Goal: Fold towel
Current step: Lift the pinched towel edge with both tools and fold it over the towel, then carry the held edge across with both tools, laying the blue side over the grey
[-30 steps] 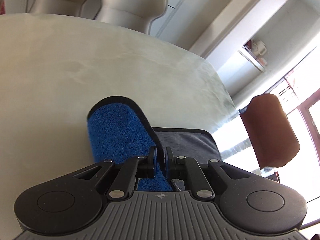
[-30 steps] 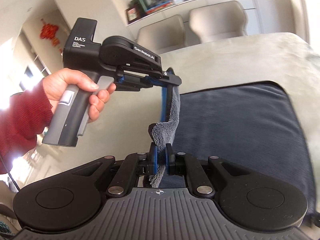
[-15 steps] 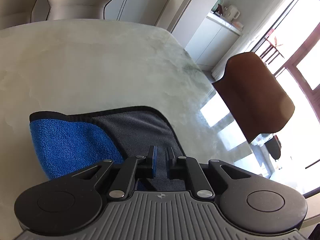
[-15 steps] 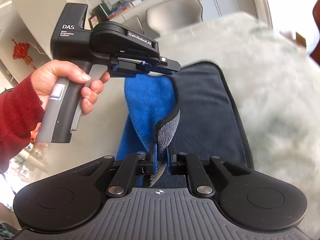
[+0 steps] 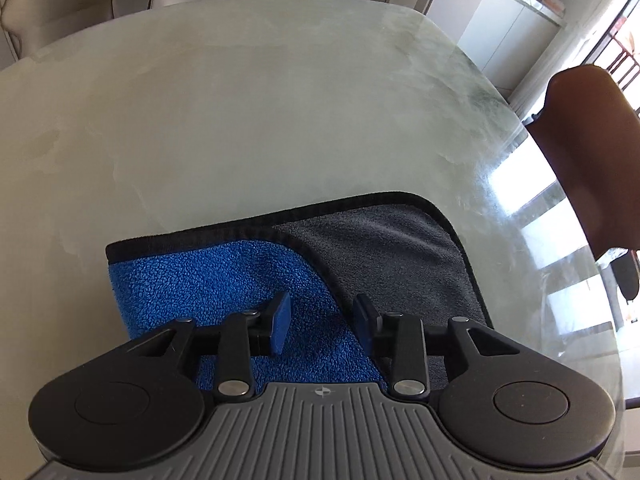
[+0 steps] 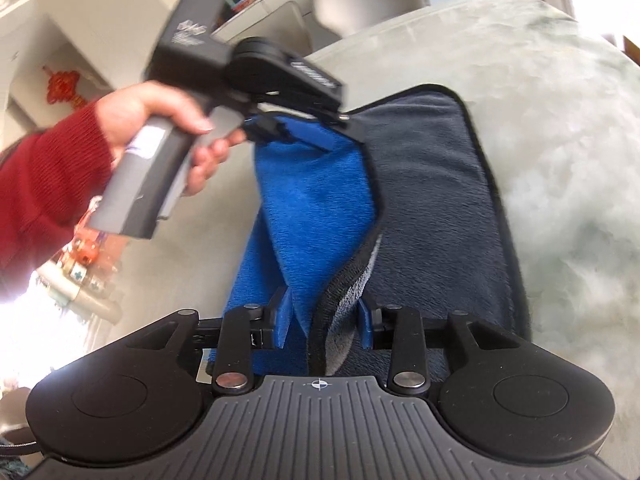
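1. Left wrist view: left gripper (image 5: pixel 322 316) now has its jaws spread wide, nothing between them; 0.5 s ago they were nearly closed over the cloth, and 1 s ago clamped on a raised blue flap, so the corner has been let go
2. Towel (image 5: pixel 400 248) lies on the table (image 5: pixel 240 100), near side of it: blue face (image 5: pixel 224 276) turned over on the left, grey face showing on the right, black hem along the far edge
3. Right wrist view: right gripper (image 6: pixel 322 322) jaws also apart now; the hemmed edge (image 6: pixel 344 280) runs loose between them, not pinched. It was clamped on that edge 0.5 s ago
4. Meaning for task, as a judgement: both releases together look like one fold being laid down. Blue flap covers only the left part and sits crumpled near the right gripper, so the fold is not neat yet
5. Pose: person's hand (image 6: pixel 160 120) in a red sleeve (image 6: pixel 44 188) holds the left tool by its pistol grip, tilted nose-down over the towel's far-left corner; blurred, so moving. Right tool sits low at the near edge, pointing along the cloth
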Tool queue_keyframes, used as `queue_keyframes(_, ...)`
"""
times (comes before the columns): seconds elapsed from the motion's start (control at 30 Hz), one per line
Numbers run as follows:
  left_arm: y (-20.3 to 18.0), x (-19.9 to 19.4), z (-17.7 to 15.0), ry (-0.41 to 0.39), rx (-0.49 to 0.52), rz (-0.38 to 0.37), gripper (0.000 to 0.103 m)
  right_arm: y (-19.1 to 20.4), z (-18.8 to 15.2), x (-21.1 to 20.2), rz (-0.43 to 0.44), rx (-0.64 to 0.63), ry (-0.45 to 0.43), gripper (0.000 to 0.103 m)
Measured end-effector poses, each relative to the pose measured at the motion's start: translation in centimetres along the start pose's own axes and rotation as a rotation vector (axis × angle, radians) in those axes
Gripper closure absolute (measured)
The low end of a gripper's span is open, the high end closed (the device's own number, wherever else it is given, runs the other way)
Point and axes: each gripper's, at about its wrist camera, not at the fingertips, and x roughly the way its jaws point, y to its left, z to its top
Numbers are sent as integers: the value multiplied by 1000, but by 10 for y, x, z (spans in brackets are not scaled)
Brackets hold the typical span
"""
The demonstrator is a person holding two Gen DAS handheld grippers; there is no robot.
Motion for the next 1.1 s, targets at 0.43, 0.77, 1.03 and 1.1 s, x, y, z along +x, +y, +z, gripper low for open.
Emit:
queue_keyframes(0.43, -30, 5, -18, -62, 113, 124, 49, -5, 5, -4, 41, -19, 2, 68)
queue_keyframes(0.77, -14, -7, -28, -131, 31, 91, 97, -7, 5, -4, 73, -52, -16, 68)
queue_keyframes(1.03, -13, -29, -28, -189, -1, 50, 97, -9, 6, -10, 107, -54, -80, 92)
queue_keyframes(1.1, -17, -33, -23, -212, 2, 38, 97, -10, 5, -14, 104, -43, -108, 92)
